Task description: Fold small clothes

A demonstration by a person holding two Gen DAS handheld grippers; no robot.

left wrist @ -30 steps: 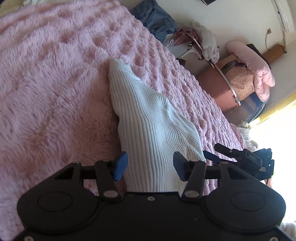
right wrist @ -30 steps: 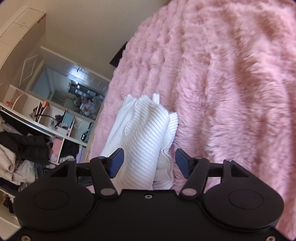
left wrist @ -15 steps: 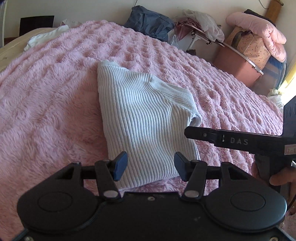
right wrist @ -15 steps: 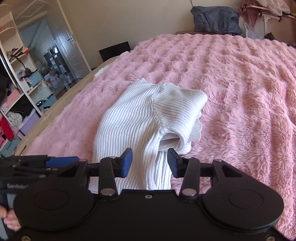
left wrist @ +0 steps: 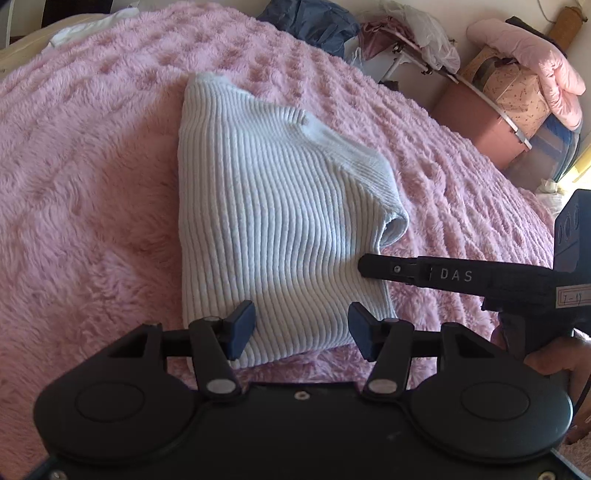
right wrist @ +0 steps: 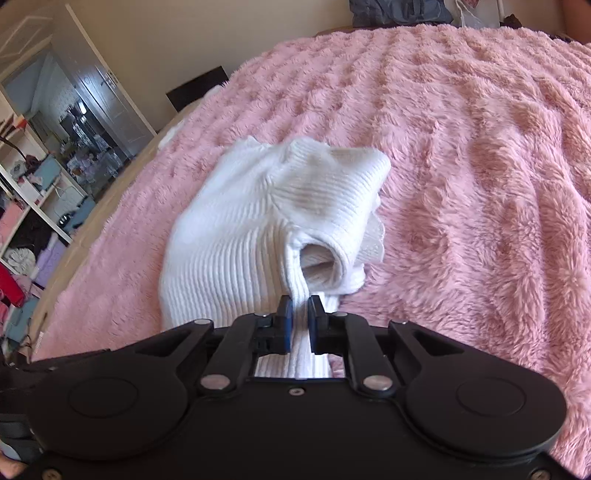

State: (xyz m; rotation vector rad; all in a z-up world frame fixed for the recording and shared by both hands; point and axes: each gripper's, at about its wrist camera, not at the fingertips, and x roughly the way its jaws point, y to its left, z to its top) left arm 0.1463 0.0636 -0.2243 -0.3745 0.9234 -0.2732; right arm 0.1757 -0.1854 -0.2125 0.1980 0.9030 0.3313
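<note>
A white ribbed sweater (left wrist: 273, 221), partly folded with its sleeve cuff turned in, lies on the fluffy pink blanket (left wrist: 92, 184). My left gripper (left wrist: 301, 325) hovers open over the sweater's near hem, with fabric below the gap and neither pad touching it. In the right wrist view my right gripper (right wrist: 299, 317) is shut on a ridge of the sweater (right wrist: 240, 229) just below the open sleeve cuff (right wrist: 321, 262). The left wrist view shows its fingers (left wrist: 391, 269) coming in from the right at the sweater's right edge, and a hand (left wrist: 554, 362) holding it.
Beyond the blanket's far right side stand a pink storage bin (left wrist: 476, 114) under a pink padded jacket (left wrist: 535, 66), a rack of clothes and a blue bag (left wrist: 314, 22). Cluttered shelves (right wrist: 26, 229) and a doorway line the bed's left side. A white cloth (left wrist: 85, 27) lies at the far edge.
My right gripper has shut on the sweater fabric below the cuff. Both views have swung level over the bed. My left gripper has stayed open and shifted along the near hem.
</note>
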